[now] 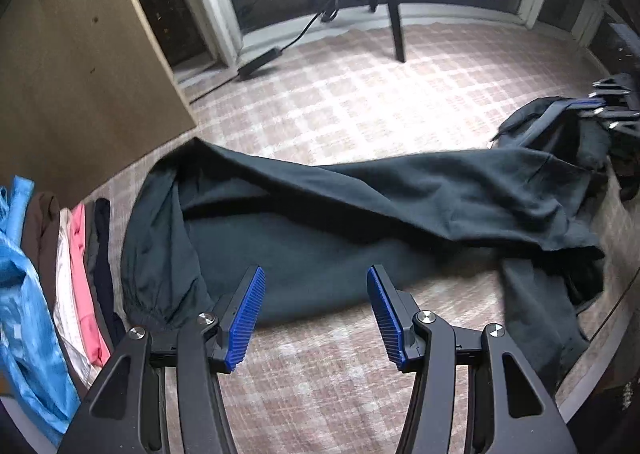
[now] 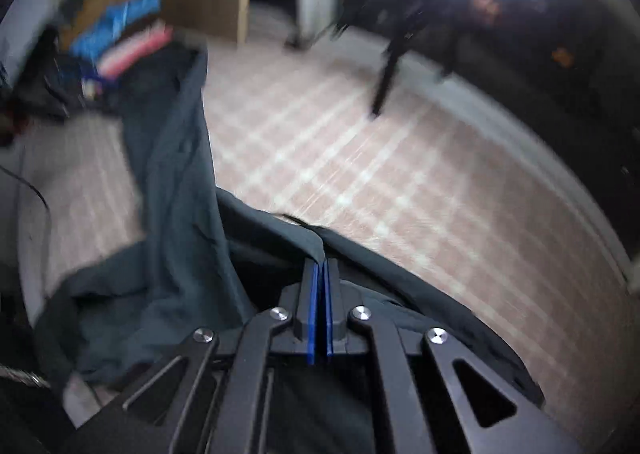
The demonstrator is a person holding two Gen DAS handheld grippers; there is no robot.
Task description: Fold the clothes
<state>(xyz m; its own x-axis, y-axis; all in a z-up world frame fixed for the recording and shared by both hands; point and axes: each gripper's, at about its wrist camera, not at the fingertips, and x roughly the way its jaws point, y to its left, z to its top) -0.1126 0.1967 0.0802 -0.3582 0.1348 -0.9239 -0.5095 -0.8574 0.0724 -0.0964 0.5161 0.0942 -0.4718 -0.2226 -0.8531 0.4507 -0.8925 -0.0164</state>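
A dark teal garment (image 1: 360,206) lies stretched and rumpled across the pink checked surface (image 1: 360,94). Its elastic cuff end is at the left and its far end is lifted at the right. My left gripper (image 1: 316,278) hangs open just above the garment's near edge, with nothing between its blue pads. At the right edge of the left wrist view, my right gripper (image 1: 600,106) pinches the raised end. In the blurred right wrist view, the right gripper (image 2: 320,266) is shut on a fold of the garment (image 2: 172,214), which trails away to the left.
A row of folded clothes (image 1: 80,274) in brown, white, pink and navy lies at the left, next to a bright blue garment (image 1: 24,294). A wooden panel (image 1: 80,74) rises behind them. A dark furniture leg (image 1: 396,34) and a power brick (image 1: 258,62) stand at the back.
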